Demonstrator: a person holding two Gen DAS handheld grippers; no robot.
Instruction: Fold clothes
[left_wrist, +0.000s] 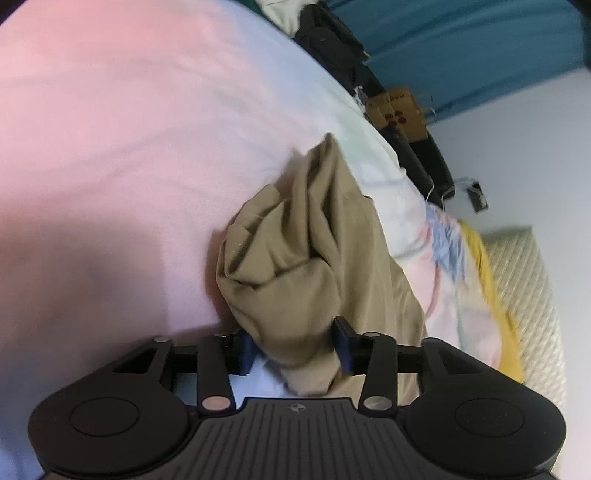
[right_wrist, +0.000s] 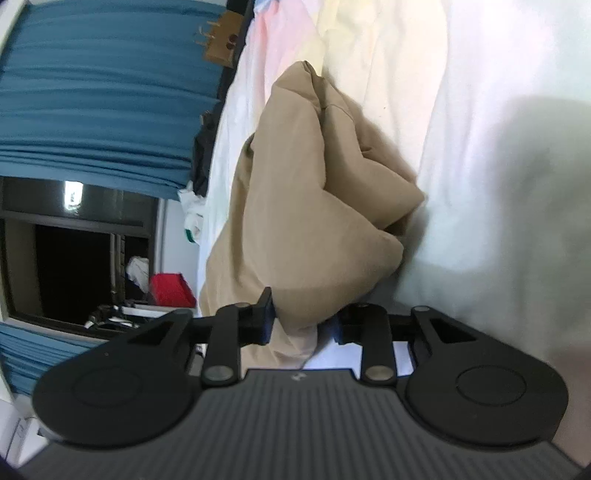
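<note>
A crumpled tan garment (left_wrist: 306, 251) lies bunched on the pale pink and white bed sheet (left_wrist: 129, 129). Its near end runs between the fingers of my left gripper (left_wrist: 294, 349), whose jaws stand apart around the cloth without clearly pinching it. In the right wrist view the same tan garment (right_wrist: 314, 206) rises in a heap on the sheet (right_wrist: 498, 147). My right gripper (right_wrist: 306, 319) has a fold of it against the left finger (right_wrist: 266, 314). A gap of sheet shows before the right finger, so it is open.
Dark clothes with cardboard tags (left_wrist: 399, 110) lie along the bed's far edge below a blue curtain (left_wrist: 461, 48). A pastel quilt (left_wrist: 443, 258) and a cream ribbed cushion (left_wrist: 524, 288) are at the right. A dark window (right_wrist: 74, 258) and a red box (right_wrist: 170, 288) are beyond the bed.
</note>
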